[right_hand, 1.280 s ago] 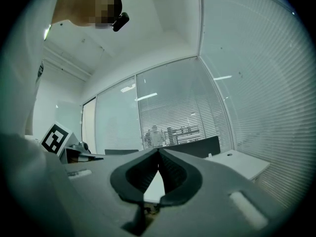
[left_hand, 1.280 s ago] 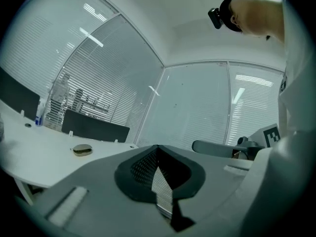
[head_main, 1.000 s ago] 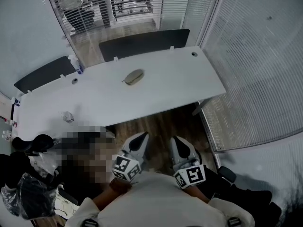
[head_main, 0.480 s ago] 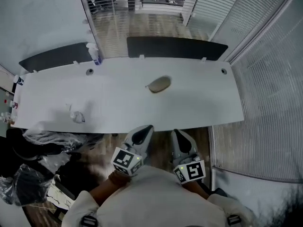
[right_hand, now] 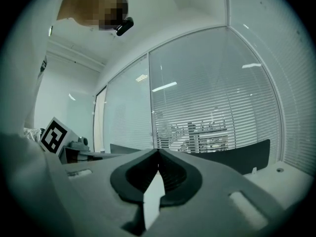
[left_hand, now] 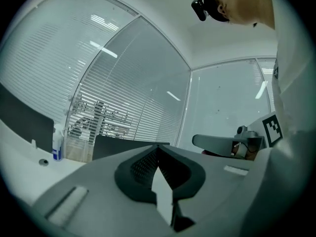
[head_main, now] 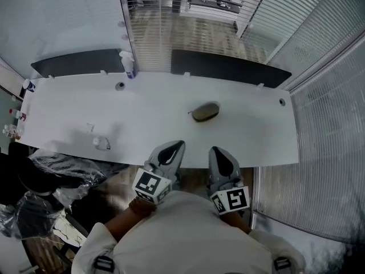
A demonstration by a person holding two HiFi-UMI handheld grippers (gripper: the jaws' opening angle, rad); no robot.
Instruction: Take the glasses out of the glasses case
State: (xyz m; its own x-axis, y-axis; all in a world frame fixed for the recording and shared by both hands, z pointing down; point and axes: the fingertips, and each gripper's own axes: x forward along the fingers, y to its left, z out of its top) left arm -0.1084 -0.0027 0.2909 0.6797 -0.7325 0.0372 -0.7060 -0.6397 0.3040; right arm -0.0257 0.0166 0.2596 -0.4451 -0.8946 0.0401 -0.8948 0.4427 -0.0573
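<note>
Olive-brown oval glasses case (head_main: 205,112) lies mid-frame on long white table (head_main: 142,119).
Left gripper (head_main: 177,147) and right gripper (head_main: 215,152), lower centre, jaws pressed together, empty, apart from case.

1. In the head view the glasses case (head_main: 205,112) is small, and I cannot see what is inside it.
2. The clear thing (head_main: 101,144) on the table (head_main: 63,113) is too small for me to name.
3. The small items (head_main: 10,131) beside the table's left end are tiny, and I can't identify them.
</note>
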